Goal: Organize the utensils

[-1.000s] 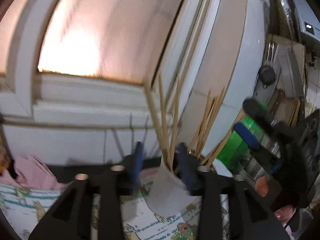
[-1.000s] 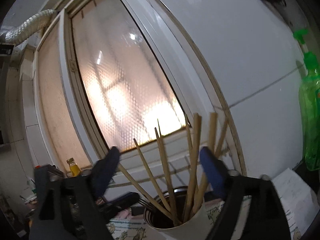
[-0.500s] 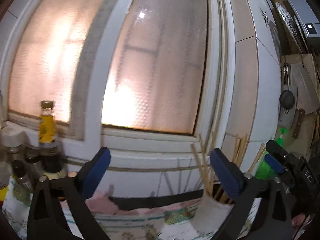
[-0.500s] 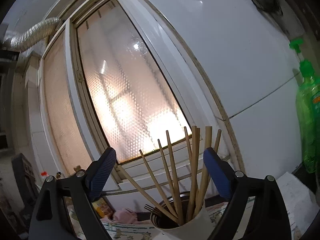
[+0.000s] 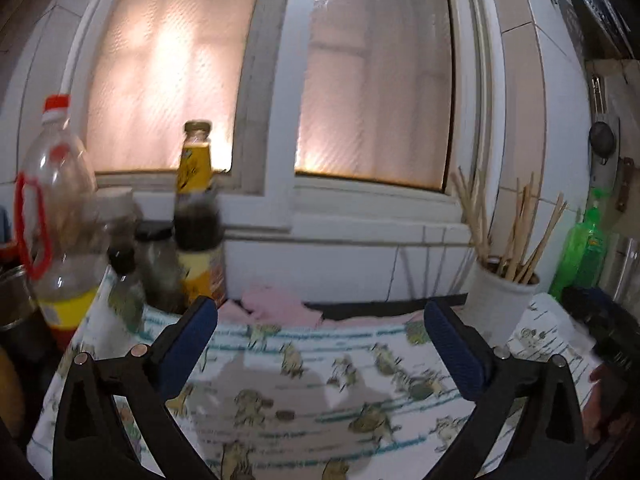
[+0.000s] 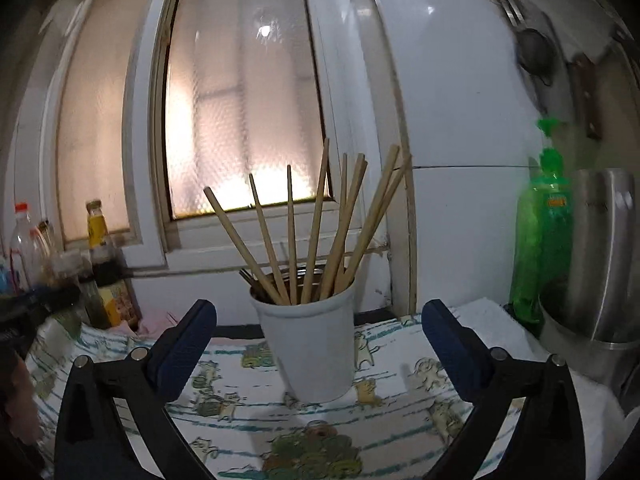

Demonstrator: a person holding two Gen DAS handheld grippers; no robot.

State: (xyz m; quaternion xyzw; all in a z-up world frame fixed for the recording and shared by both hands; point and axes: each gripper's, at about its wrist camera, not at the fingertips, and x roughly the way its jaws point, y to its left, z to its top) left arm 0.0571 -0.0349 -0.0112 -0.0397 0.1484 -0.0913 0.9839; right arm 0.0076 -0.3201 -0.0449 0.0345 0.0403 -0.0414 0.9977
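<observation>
On the patterned cloth (image 6: 224, 384) that covers the bench, a white cup (image 6: 310, 344) stands upright with a bundle of wooden chopsticks (image 6: 320, 224) fanned out of its mouth, their ends leaning in different directions; something dark and metallic sits among them at the rim, too small to name. From the right wrist view the cup stands ahead of the right gripper (image 6: 316, 340), between the lines of its two blue pads but beyond them, untouched; the jaws have just been opening and stand spread wide with nothing between the pads. From the left wrist view the same cup (image 5: 500, 304) sits off to the right, past the right finger of the left gripper (image 5: 320, 340), whose jaws have also just been opening and now stand wide apart over bare cloth, holding nothing. A green bottle (image 6: 544, 240) stands right of the cup against the white tiled wall, with a steel pot (image 6: 600, 260) just beside it. Behind the cup is a frosted window (image 6: 240, 120), glowing warm. A pink rag (image 5: 272, 306) lies at the far edge of the cloth below the sill. At the left stand several bottles, among them a yellow-labelled one (image 5: 196, 208) and a clear one with a red cap (image 5: 56, 208). Part of a hand (image 5: 600, 400) shows at the right edge of the left view.
</observation>
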